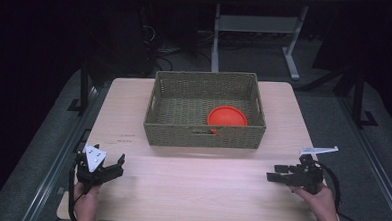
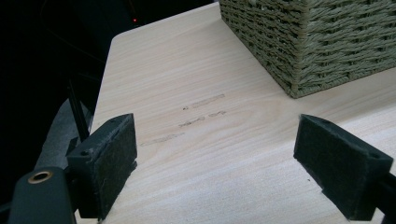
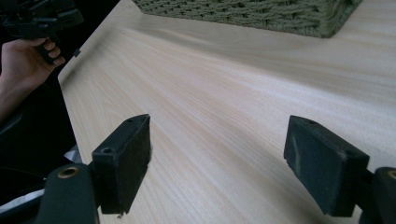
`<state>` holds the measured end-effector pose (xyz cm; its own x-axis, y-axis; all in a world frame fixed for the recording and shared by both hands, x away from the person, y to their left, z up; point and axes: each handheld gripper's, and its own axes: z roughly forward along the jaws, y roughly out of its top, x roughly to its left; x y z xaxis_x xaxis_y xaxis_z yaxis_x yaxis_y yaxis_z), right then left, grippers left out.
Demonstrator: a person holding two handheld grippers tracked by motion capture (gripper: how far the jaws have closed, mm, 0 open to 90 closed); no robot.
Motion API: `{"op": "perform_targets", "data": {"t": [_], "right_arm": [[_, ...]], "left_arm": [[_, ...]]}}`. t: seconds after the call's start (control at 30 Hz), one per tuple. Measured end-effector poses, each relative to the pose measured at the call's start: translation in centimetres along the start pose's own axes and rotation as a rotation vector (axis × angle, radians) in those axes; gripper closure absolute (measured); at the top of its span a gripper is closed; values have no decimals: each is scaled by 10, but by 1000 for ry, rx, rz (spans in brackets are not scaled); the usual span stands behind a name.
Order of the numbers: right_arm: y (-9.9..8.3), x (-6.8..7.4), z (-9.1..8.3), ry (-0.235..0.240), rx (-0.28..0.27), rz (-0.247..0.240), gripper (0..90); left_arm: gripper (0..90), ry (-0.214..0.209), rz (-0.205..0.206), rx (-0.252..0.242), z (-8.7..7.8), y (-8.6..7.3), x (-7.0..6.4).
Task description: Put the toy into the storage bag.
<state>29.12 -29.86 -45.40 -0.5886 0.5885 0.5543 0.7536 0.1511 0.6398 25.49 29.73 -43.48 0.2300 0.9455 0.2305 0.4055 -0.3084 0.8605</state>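
A woven olive basket stands at the middle of the table, and an orange-red round dish lies inside it at the front right. My left gripper is held low near the table's front left corner, open, with nothing between its pads. In the left gripper view its jaws frame bare wood, with the basket's corner ahead to the right. My right gripper hovers at the front right, pointing left, open and empty. In the right gripper view the basket lies far ahead.
The light wooden table has faint smudge marks left of the basket. A hand holding the other gripper shows at the right gripper view's top left. Desk legs and cables stand on the dark floor behind the table.
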Motion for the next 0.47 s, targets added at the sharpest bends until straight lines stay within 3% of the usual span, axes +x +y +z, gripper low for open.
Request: {"op": "perform_targets", "data": {"t": [0.13, 0.47], "right_arm": [[-9, -1, -3, 5, -24, 21, 221], [-31, 6, -12, -3, -74, -1, 216]], "left_arm": [[128, 0, 1, 1, 0, 0, 0], [128, -1, 12, 12, 1, 0, -2]]}}
